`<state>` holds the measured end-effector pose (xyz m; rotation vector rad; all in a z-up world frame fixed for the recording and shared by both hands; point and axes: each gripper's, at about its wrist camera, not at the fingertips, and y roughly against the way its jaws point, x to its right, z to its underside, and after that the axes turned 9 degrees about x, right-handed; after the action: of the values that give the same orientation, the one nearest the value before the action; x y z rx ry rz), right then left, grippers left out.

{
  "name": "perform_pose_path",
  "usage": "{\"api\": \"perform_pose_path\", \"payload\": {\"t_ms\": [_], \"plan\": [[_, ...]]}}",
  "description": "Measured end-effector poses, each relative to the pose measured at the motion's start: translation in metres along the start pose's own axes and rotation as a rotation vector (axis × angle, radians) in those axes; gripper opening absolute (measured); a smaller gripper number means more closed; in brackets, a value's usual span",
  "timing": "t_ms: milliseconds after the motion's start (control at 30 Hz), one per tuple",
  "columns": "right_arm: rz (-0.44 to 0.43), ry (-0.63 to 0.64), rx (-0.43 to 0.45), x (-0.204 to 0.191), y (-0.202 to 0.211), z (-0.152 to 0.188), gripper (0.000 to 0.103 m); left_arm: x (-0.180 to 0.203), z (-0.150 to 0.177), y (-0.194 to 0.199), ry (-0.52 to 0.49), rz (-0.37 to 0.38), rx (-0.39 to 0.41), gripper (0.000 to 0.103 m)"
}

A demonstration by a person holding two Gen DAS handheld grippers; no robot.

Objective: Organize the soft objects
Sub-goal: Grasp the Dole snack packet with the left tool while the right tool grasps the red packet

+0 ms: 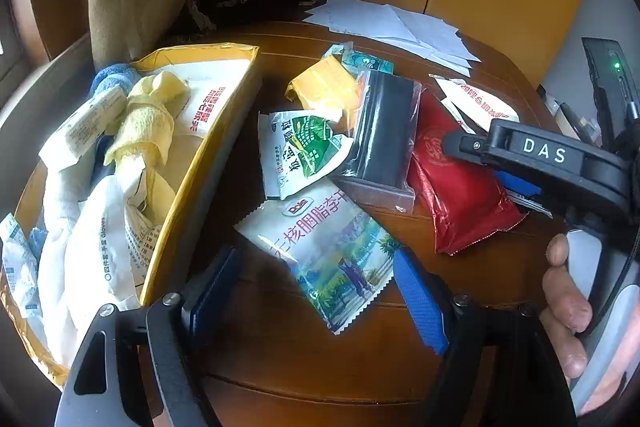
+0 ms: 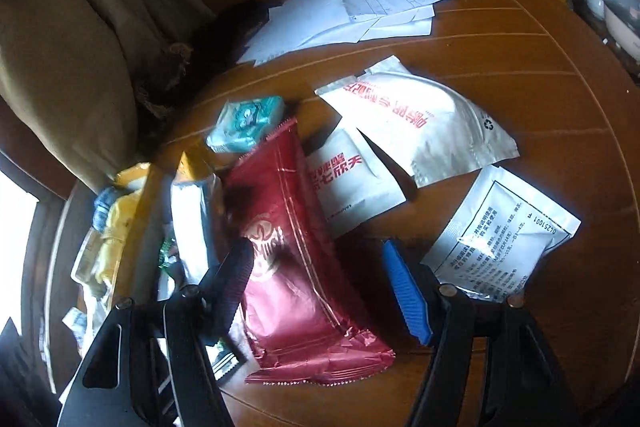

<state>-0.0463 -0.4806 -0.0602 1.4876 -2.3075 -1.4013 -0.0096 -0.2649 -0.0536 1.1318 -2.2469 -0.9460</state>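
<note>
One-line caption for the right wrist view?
Open right hand-held gripper straddling a red packet on the table.

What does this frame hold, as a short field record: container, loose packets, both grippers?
container: yellow box on wooden table, already holding cloths and packets
loose packets: Dole pouch, red packet, silver sachets
left gripper: open, astride Dole pouch
right gripper: open, above red packet
papers: far edge of table

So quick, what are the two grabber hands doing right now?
Left gripper: open, holding nothing, over the Dole packet.
Right gripper: open, holding nothing, over the red packet.
</note>
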Motion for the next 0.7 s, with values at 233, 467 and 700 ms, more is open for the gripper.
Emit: {"api": "perform_pose_path", "payload": {"t_ms": [233,467,700], "plan": [[-0.012,0.046,0.009,-0.011,0.004,0.013,0.034,0.000,-0.003,0.012,0.029,0.038,0.001,0.082],[-0.024,-0.032,0.066,0.005,0.045,0.041,0.020,0.012,-0.003,-0.007,0.050,0.029,-0.078,0.082],[-0.065,-0.055,0.097,0.016,0.052,0.049,0.020,0.020,-0.009,-0.033,0.023,-0.075,-0.079,0.078]]}}
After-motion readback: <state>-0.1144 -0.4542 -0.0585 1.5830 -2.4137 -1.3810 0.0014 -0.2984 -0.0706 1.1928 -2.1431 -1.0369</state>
